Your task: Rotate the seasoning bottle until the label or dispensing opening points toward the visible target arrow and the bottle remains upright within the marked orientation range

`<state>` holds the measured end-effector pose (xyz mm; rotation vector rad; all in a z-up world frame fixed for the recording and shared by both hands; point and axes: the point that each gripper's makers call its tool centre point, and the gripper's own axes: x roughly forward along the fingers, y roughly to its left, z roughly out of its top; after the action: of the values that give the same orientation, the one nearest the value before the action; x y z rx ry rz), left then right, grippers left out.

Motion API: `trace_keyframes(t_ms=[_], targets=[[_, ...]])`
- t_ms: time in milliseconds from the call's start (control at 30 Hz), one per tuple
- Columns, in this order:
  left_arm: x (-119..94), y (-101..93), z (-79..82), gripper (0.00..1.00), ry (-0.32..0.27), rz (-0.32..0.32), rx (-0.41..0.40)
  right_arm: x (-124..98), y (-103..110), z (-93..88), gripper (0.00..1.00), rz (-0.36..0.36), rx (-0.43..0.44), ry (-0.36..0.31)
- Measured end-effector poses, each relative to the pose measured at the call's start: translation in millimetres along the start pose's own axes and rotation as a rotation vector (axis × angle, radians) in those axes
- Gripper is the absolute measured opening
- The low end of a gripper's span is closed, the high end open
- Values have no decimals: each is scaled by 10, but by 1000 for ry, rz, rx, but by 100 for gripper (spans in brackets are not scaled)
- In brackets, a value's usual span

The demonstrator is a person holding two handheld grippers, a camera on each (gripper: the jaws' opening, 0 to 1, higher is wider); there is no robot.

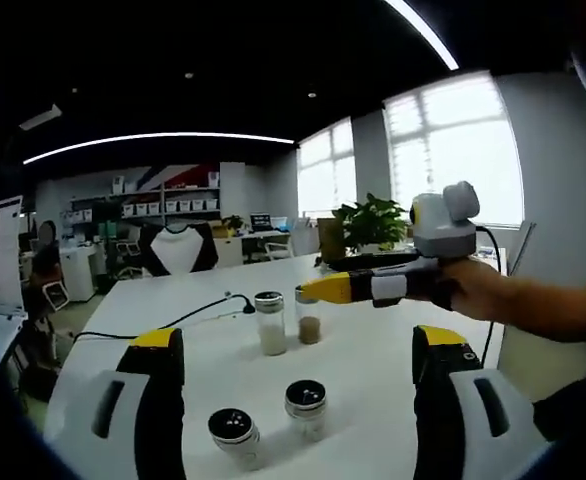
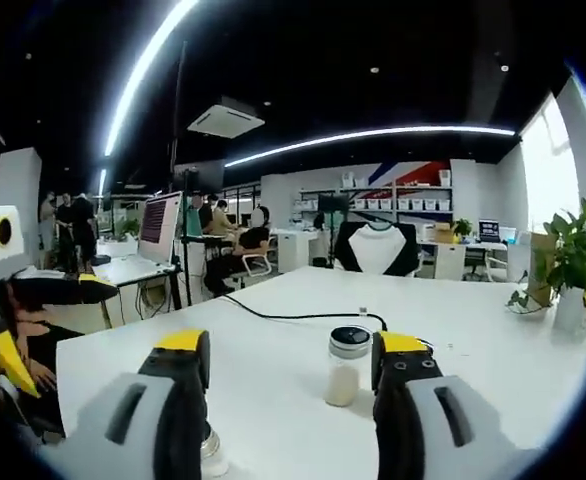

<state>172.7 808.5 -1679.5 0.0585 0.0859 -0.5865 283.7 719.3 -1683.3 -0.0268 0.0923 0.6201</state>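
Several small clear seasoning bottles with black lids stand upright on the white table [image 1: 373,370]. One with pale powder [image 1: 271,323] and one with brown powder [image 1: 309,320] stand further off; two more [image 1: 235,435] [image 1: 306,405] stand close, between my left gripper's [image 1: 299,338] open, empty jaws. My right gripper [image 1: 318,290], held by a hand, reaches in from the right, its yellow tip just above the brown bottle. In the right gripper view its jaws [image 2: 293,345] stand open. The pale-powder bottle [image 2: 345,365] stands just ahead, beside the right jaw. Another bottle [image 2: 211,455] peeks out by the left jaw.
A black cable [image 1: 203,310] [image 2: 293,315] runs across the far part of the table. A potted plant [image 1: 373,222] [image 2: 573,265] stands at the table's end. The left gripper [image 2: 8,365] shows at the left edge. Beyond are desks, a monitor [image 2: 158,228] and seated people.
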Motion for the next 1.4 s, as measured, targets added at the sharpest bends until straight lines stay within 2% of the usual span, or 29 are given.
trace_keyframes(t_ms=[33,100,233,300,367,467,567,767,933,1033,1200,1233,1333,1400], targets=[[-4,-2,3,100,13,-6,20,46,-26,-18,63,2,24,10],[-9,4,61,100,3,-6,48,105,-64,-9,62,-4,69,-1],[22,12,161,100,-25,-22,22,211,-119,-38,60,-20,77,-3],[52,32,202,100,-38,-27,-1,317,-185,-114,60,-41,82,11],[56,37,233,100,-29,-34,-2,369,-229,-209,59,-62,53,40],[10,99,331,100,-39,-4,55,498,-286,-393,57,-73,-2,93],[-46,167,370,100,-46,17,52,630,-352,-464,55,-67,6,102],[-181,252,318,100,-38,56,0,848,-505,-580,53,-81,40,123],[-246,282,167,99,-14,63,-62,998,-588,-706,49,-104,95,151],[-262,332,207,97,-64,78,-118,1066,-630,-742,49,-132,75,160],[-263,391,167,97,-59,73,-137,1195,-652,-815,47,-153,87,187],[-258,405,155,97,-58,73,-141,1215,-670,-818,46,-167,68,192],[-255,430,123,93,-54,74,-152,1255,-696,-817,46,-174,82,175],[-256,453,125,92,-77,78,-180,1254,-715,-803,43,-178,94,161]])
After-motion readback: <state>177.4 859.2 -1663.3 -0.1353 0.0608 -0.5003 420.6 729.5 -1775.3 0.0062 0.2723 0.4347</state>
